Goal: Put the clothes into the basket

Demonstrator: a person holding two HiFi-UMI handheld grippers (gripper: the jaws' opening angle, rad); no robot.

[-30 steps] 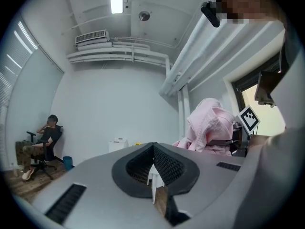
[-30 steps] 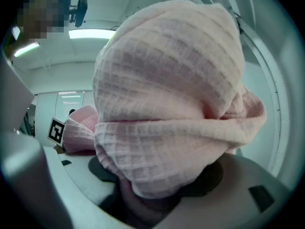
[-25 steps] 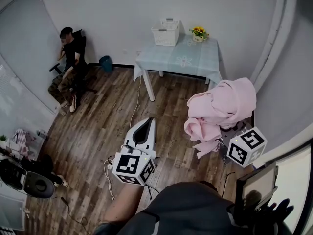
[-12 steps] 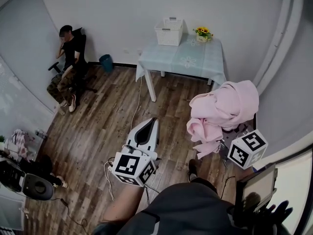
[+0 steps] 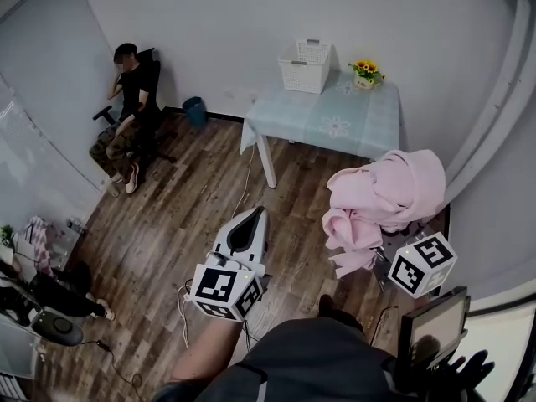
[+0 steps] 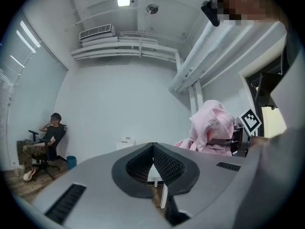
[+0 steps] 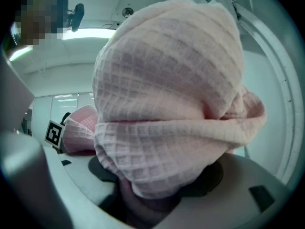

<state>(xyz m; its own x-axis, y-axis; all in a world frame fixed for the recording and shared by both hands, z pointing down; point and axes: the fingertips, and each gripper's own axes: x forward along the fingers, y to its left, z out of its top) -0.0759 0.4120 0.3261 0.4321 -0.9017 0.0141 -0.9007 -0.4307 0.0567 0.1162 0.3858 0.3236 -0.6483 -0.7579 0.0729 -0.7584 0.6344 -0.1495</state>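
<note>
Gripping a thick wad of a bundled pink waffle-weave garment, the right hand-held gripper has its jaws spread wide around the fabric, which heaps over the tool and hangs in loose folds below it, while the left hand-held gripper is held beside it with jaws pressed together on nothing. The white slatted plastic basket stands on the far side of a table under a pale blue cloth, well apart from the garment across the dark wooden floor. The hold looks to take in only part of the bundle, so a trailing fold could slide free on the way, or catch the table edge. A small pot of yellow sunflowers just beside the basket could be swept over if the cloth swings wide, and a pale cable lying on the floor is a likely trip point
</note>
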